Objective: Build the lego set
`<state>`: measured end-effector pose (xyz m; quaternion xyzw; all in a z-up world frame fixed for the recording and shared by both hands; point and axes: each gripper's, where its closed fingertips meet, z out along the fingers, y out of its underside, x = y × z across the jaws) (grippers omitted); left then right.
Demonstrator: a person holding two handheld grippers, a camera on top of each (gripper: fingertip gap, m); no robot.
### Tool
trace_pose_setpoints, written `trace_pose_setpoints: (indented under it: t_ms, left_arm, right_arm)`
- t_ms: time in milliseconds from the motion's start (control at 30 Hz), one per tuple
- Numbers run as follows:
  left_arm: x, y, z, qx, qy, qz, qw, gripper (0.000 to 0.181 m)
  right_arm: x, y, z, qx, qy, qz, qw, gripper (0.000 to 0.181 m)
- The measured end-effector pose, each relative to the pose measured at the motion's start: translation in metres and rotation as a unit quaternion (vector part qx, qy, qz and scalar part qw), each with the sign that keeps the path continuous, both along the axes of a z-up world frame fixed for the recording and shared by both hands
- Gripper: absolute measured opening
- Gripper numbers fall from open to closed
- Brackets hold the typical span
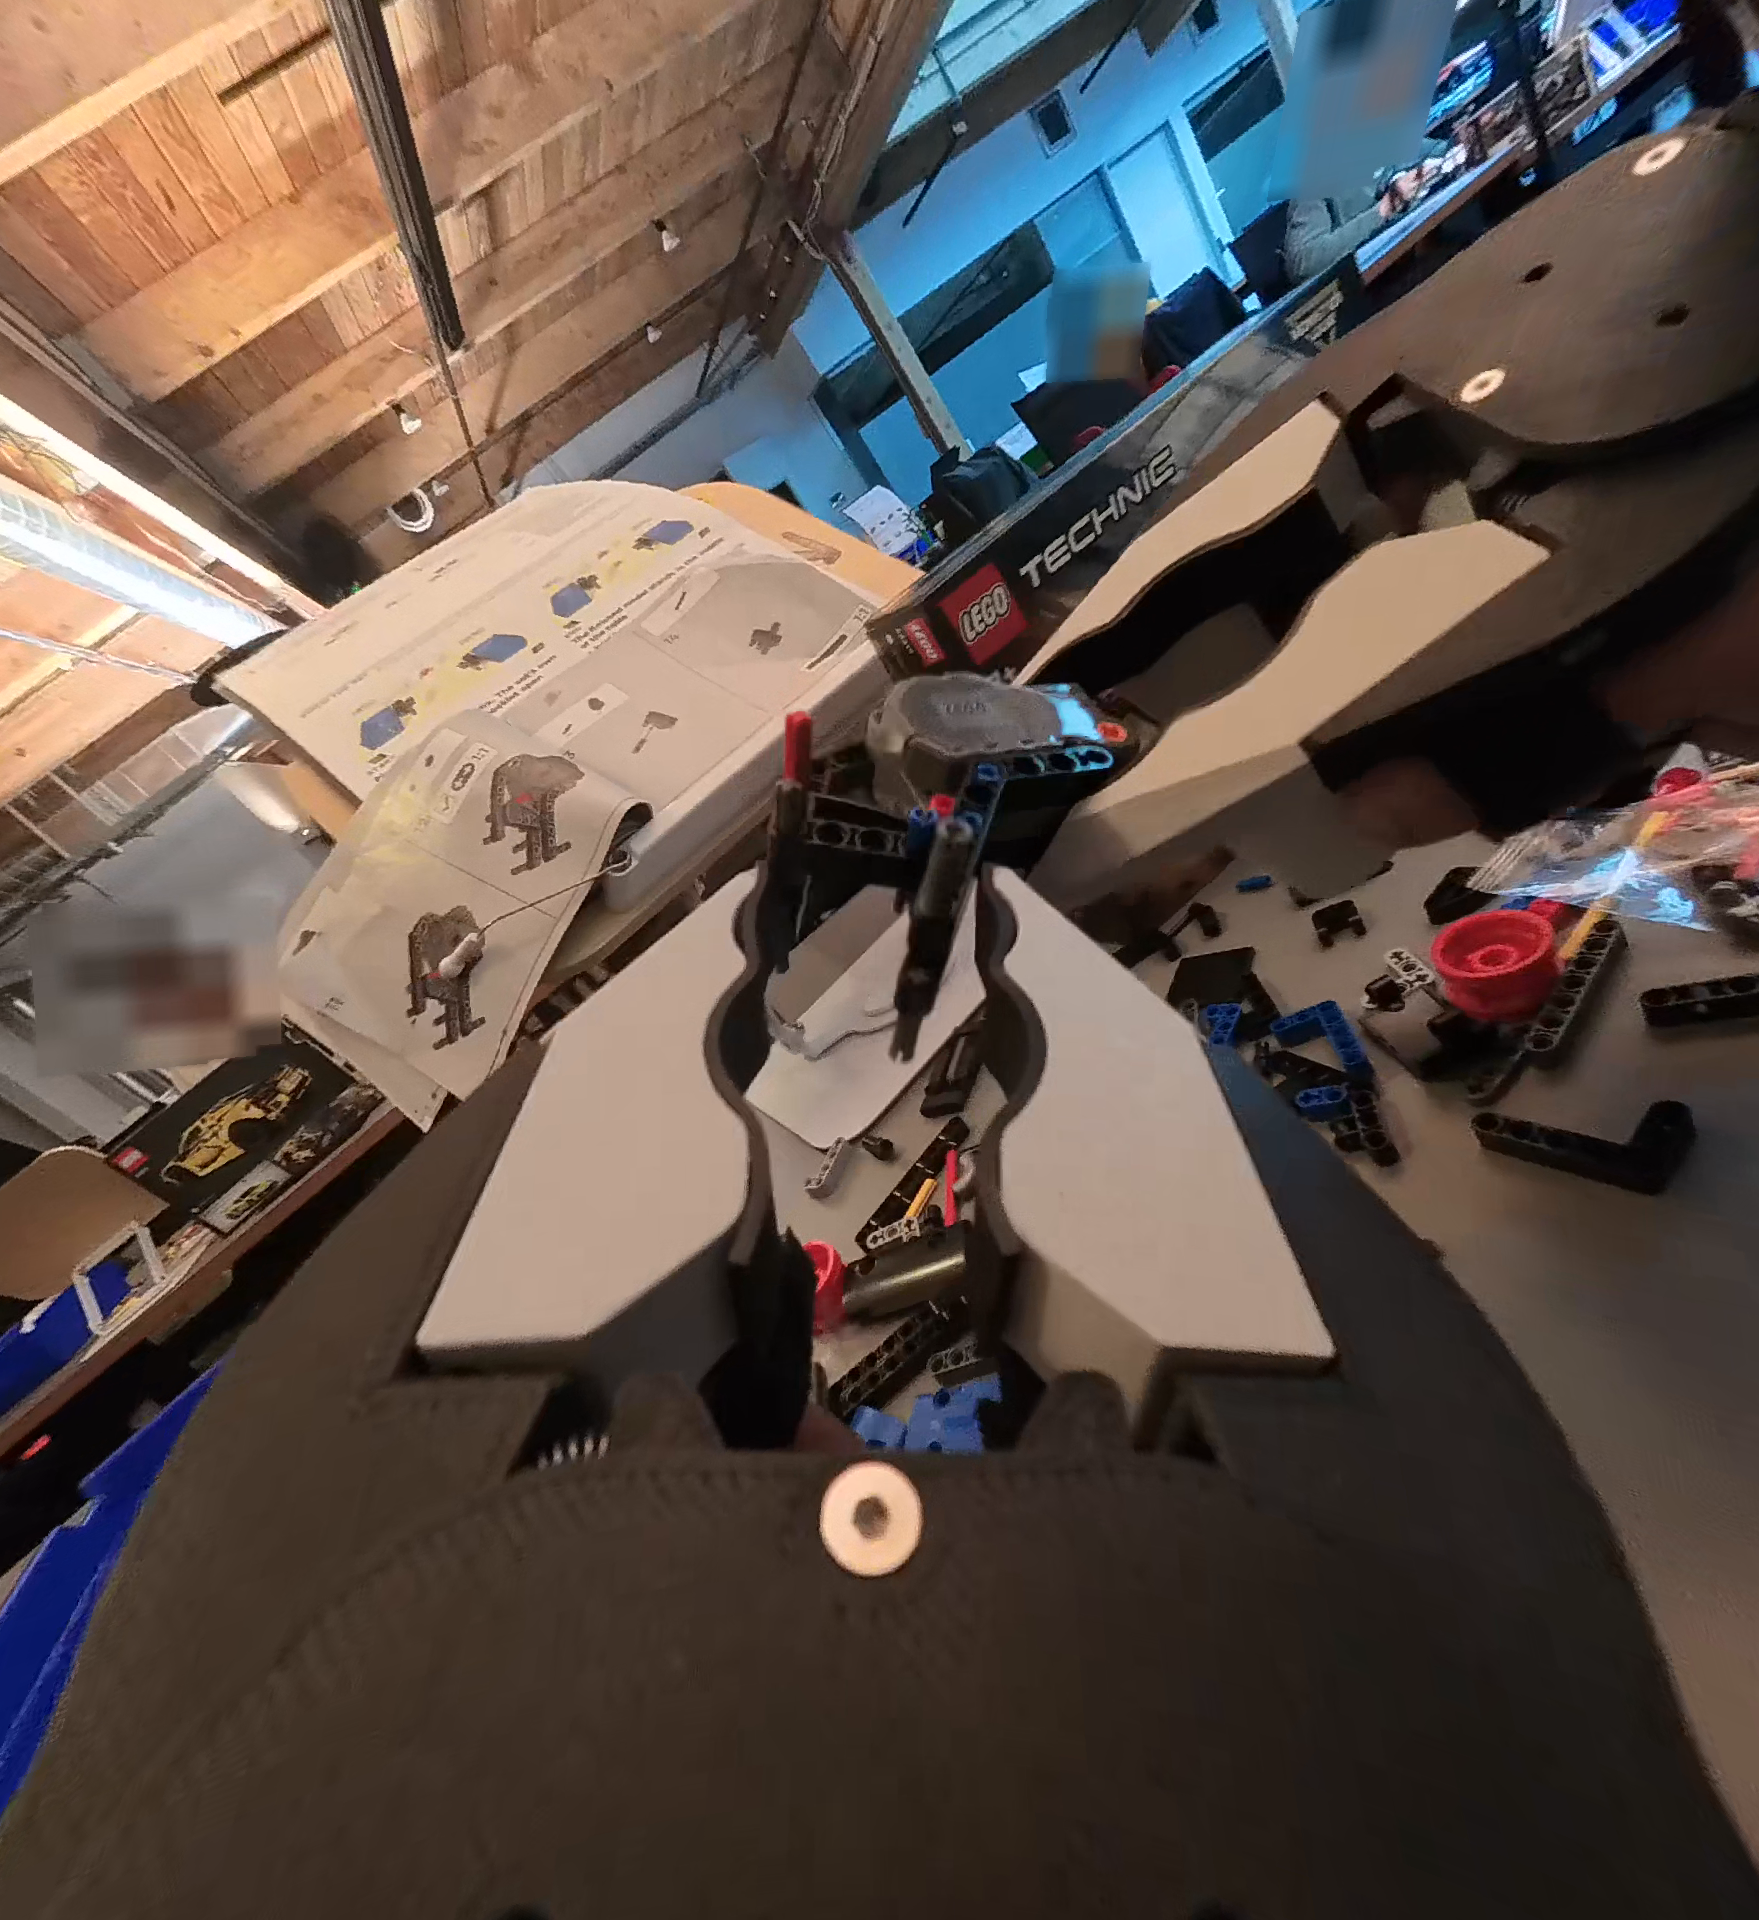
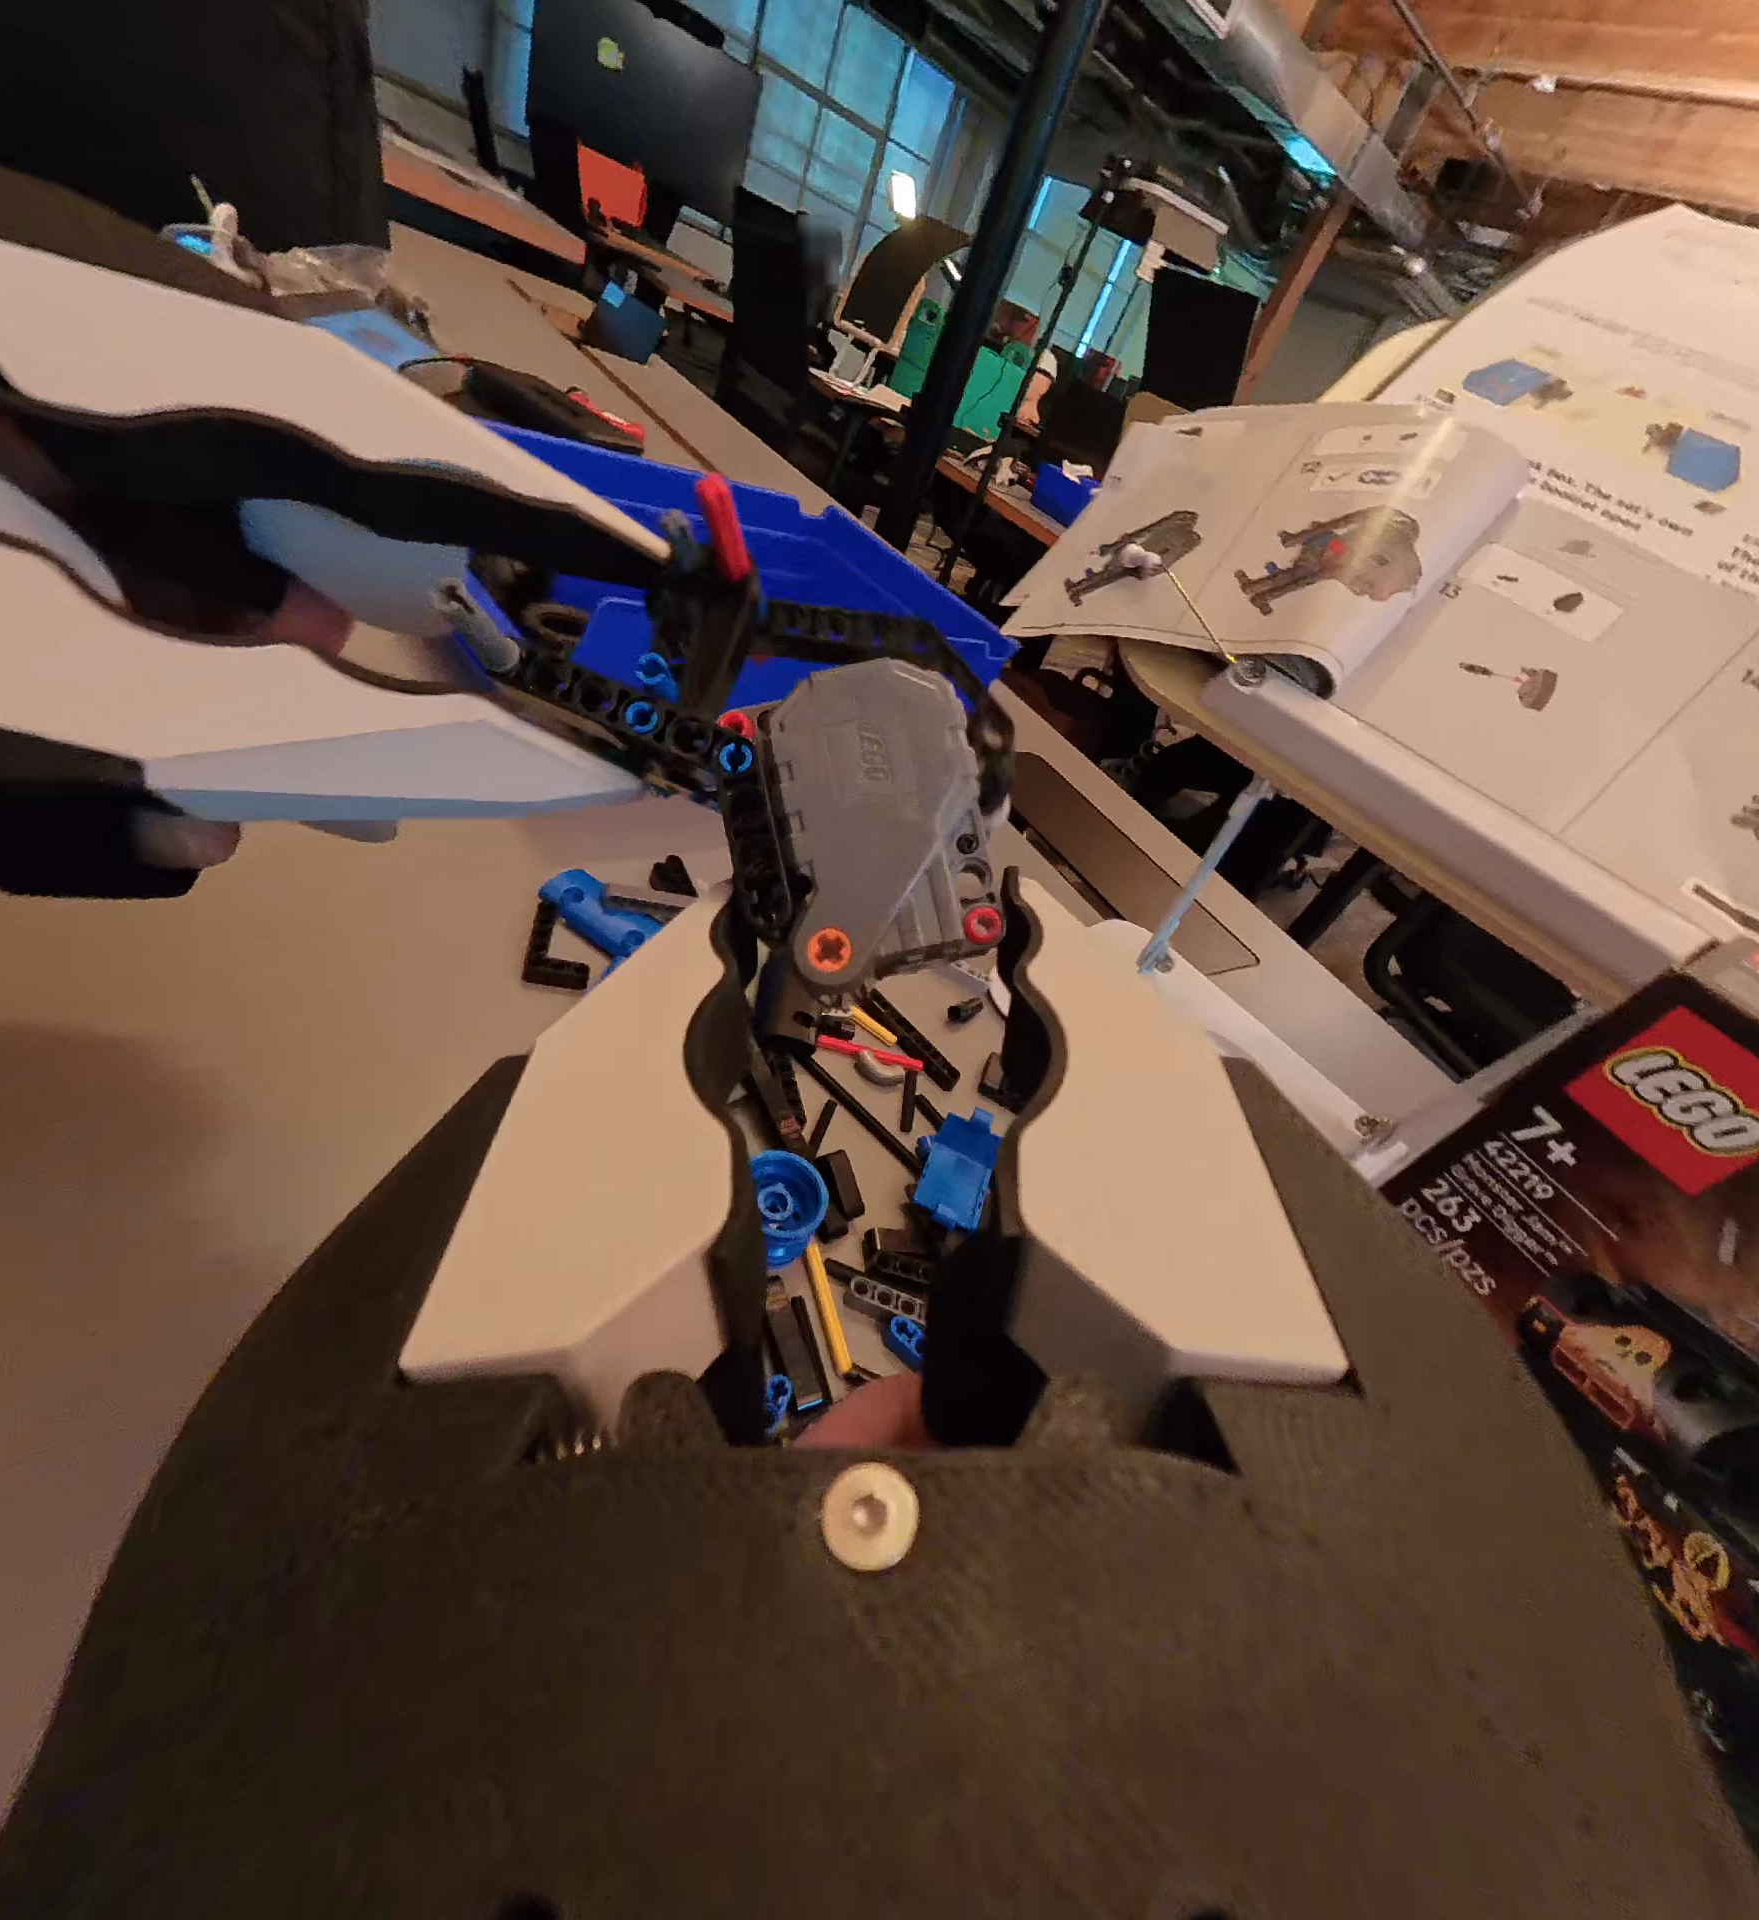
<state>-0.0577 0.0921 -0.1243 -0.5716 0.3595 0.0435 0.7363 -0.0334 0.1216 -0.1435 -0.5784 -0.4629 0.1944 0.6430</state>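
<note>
My left gripper (image 1: pixel 870 883) pinches the black beam frame (image 1: pixel 833 831) and my right gripper (image 2: pixel 880 925) clamps its grey motor (image 2: pixel 875 800) — assembly held aloft over the loose parts (image 2: pixel 854 1195), mid-build — next, I judge, seating another piece squarely.

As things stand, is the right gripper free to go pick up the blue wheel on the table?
Probably not yet. The right gripper is shut on the grey motor assembly, which the left gripper also holds. The blue wheel lies unobstructed below.
</note>
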Motion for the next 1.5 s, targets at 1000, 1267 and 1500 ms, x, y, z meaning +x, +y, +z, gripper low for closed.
trace_pose_setpoints:
  t_ms: [1000, 1267, 1500]
  left_arm:
    - [-0.042, -0.010, 0.043, -0.204, -0.160, -0.232, 0.937, 0.046]
    - [-0.004, 0.001, 0.002, -0.349, -0.118, -0.296, 0.881, 0.024]
    - [0.001, -0.004, 0.001, -0.370, -0.119, -0.318, 0.865, 0.009]
  right_arm:
    - [-0.018, -0.027, 0.007, 0.215, -0.102, 0.011, 0.971, 0.045]
    - [-0.030, -0.042, 0.000, 0.261, -0.135, 0.034, 0.955, 0.044]
    - [-0.029, -0.044, 0.001, 0.269, -0.139, 0.038, 0.952, 0.044]
